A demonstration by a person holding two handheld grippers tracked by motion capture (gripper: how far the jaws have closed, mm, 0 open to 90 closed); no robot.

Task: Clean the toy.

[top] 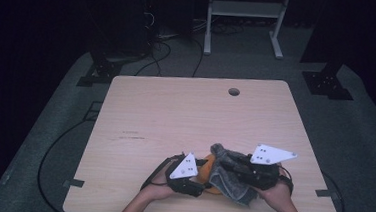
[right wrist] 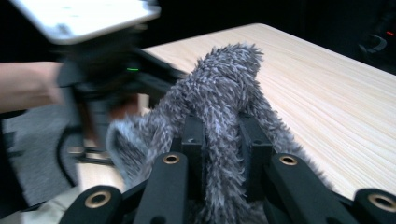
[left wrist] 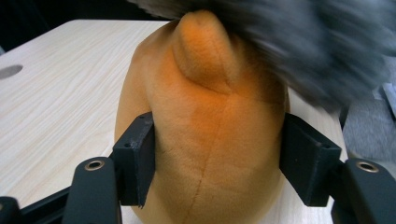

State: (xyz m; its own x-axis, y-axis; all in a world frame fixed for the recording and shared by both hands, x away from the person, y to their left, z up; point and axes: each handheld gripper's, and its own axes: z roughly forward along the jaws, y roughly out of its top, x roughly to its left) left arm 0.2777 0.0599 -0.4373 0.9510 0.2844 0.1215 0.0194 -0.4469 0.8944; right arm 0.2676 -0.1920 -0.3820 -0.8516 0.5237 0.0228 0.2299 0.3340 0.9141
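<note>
- Your left hand-held gripper clamps the orange plush, pads pressed on both sides.
- Your right hand-held gripper pinches a fold of grey furry fabric.
- Plush + fabric sit near the front edge of the tabletop, fabric draped over the plush.

1. You work at a light wood-grain surface with rounded corners; a round cable hole sits near its far edge.
2. Under it lies a grey carpeted floor, which fades into darkness at both sides.
3. Beyond the far edge you can see the white legs and lower shelf of a frame.
4. Two black stand bases rest on the floor, one at far left and one at far right.
5. Black cables trail across the floor behind the surface, and another loops along its left side.
6. The room around you is dim; light falls mainly on the surface.
</note>
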